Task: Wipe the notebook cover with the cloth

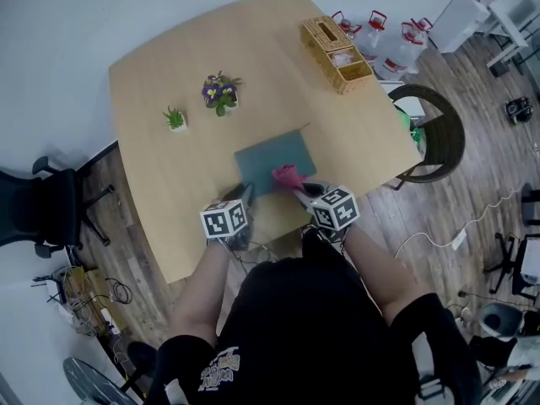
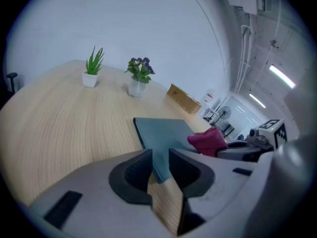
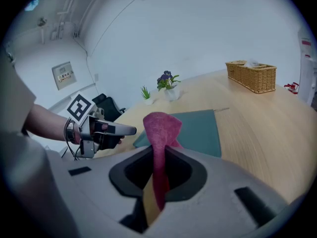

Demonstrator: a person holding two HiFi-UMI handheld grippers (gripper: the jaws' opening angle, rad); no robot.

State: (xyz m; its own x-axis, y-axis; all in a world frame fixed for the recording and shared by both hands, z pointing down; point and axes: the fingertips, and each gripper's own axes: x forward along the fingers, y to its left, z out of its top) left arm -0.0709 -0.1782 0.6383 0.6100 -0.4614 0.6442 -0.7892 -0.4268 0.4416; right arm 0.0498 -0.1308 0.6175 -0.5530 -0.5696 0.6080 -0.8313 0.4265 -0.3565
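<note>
Wicker basket (image 1: pixel 323 32) sits at the table's far right corner, split into compartments. The far one is covered in weave, and the near one is open and holds pale items too small to identify. Two small white pots stand mid-table, well apart from the basket: one holds a green spiky plant (image 1: pixel 175 120), the other a purple-flowered plant (image 1: pixel 221 91). The teal notebook (image 1: pixel 274 159) lies flat and closed, cover up, close to the near edge of the light wood table (image 1: pixel 160 184) and just ahead of both grippers. There is bare wood to its left, to its right, and beyond it up to the pots. A dark round-backed chair (image 1: pixel 439 133) is drawn up at the table's right edge, and a black office chair (image 1: pixel 42 205) stands off the left edge. The notebook's long axis runs left to right across the person's front, with the right end angled slightly farther away. Left gripper (image 2: pixel 160 158): jaws a little apart, the notebook's near left corner showing in the gap. Whether the pads touch it cannot be told. Right gripper (image 3: pixel 159 155): jaws pinch the pink cloth (image 3: pixel 161 128), which stands up out of them and folds over above the notebook's near edge.
</note>
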